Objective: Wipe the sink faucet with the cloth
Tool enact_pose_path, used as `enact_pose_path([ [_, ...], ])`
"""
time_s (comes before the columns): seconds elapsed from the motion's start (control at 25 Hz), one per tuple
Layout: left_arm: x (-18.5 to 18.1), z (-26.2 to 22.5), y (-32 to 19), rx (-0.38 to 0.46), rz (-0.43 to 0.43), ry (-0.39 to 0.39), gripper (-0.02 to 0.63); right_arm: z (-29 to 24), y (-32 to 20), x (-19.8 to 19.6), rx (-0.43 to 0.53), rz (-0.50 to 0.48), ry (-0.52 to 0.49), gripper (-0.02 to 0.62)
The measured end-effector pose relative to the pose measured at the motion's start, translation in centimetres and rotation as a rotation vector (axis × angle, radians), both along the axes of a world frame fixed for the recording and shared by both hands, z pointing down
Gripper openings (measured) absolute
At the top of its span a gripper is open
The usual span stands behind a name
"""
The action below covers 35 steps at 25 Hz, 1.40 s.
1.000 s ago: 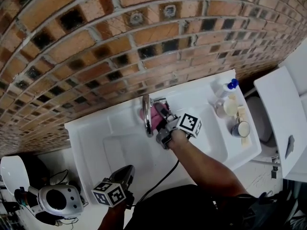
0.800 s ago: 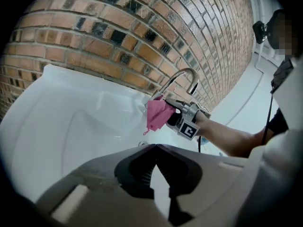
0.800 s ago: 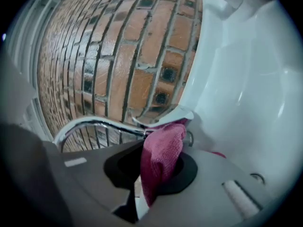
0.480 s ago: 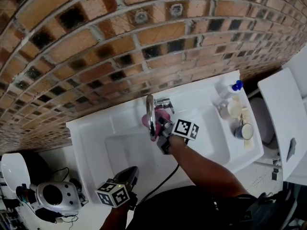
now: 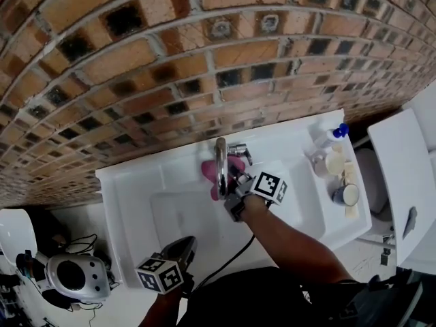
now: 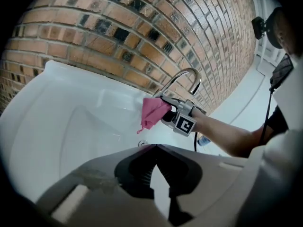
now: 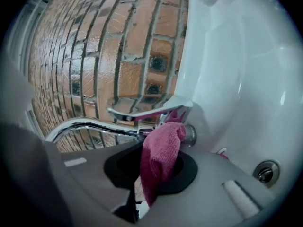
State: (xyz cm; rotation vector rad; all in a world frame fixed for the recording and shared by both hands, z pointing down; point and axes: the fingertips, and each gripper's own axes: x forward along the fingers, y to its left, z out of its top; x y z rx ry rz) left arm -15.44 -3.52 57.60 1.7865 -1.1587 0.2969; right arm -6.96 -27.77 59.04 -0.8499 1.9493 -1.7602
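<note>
Fingers (image 6: 135,171) of the left gripper (image 6: 154,146) were closest to the person, low at 6 o'clock in the head view. They were drawn together at the tips with nothing between them. That gripper hung over the near rim of the white sink (image 5: 136,189), pointing toward 1 o'clock and well apart from the tap.

Further in, the right gripper (image 5: 235,181) reached across the basin from 5 o'clock, with its marker cube uppermost. Its jaws were clamped on the pink cloth (image 5: 210,171). In the right gripper view the cloth stood up out of the jaws as a folded strip. Its long axis ran roughly from 6 to 12 o'clock, and its upper end lay against the body of the faucet (image 5: 220,163) just under the lever. From the left gripper view a loose corner of the cloth drooped toward 7 o'clock below the gripper.

From overhead the chrome faucet ran lengthwise from 12 to 6 o'clock. Its base was at the back of the sink, and its tall curved spout arched forward over the basin toward the person. The cloth sat at the spout's 9 o'clock side.

On the sink's ledge at 3 o'clock stood a bottle (image 5: 325,140) with a blue cap. Farthest back rose the brick wall (image 5: 170,67).
</note>
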Motion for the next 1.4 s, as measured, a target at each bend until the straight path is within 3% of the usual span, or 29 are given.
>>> enact_pose_path([
  [0.12,0.3,-0.1,0.1,0.008,0.007,0.004,0.005,-2.3,0.1,0.0,0.041,0.006,-0.055,0.049],
  [0.28,0.7,-0.4,0.5,0.024,0.020,0.006,0.005,-7.5,-0.4,0.2,0.167,0.021,-0.207,0.049],
  [0.36,0.7,-0.6,0.7,0.031,0.021,0.005,0.005,-9.1,-0.7,0.3,0.201,0.022,-0.222,0.049],
  [0.52,0.5,-1.1,1.2,0.052,0.013,0.002,0.005,-11.0,-0.5,0.5,0.225,0.011,-0.274,0.049],
  [0.76,0.5,-1.9,2.4,0.076,-0.005,-0.001,0.005,-13.8,0.3,0.8,0.242,-0.045,-0.437,0.048],
  [0.92,1.0,-2.2,3.5,0.082,-0.014,0.016,0.004,-14.5,0.8,1.2,0.262,-0.048,-0.443,0.044],
  [1.08,1.0,-2.4,4.6,0.092,-0.023,0.018,0.004,-15.6,1.6,1.7,0.340,-0.046,-0.439,0.044],
  [1.24,0.8,-2.6,5.4,0.103,-0.032,0.013,0.004,-17.0,2.8,2.1,0.427,-0.107,-0.435,0.044],
  [1.4,0.9,-2.6,6.0,0.109,-0.031,0.015,0.005,-17.3,4.4,2.1,0.442,-0.171,-0.454,0.044],
])
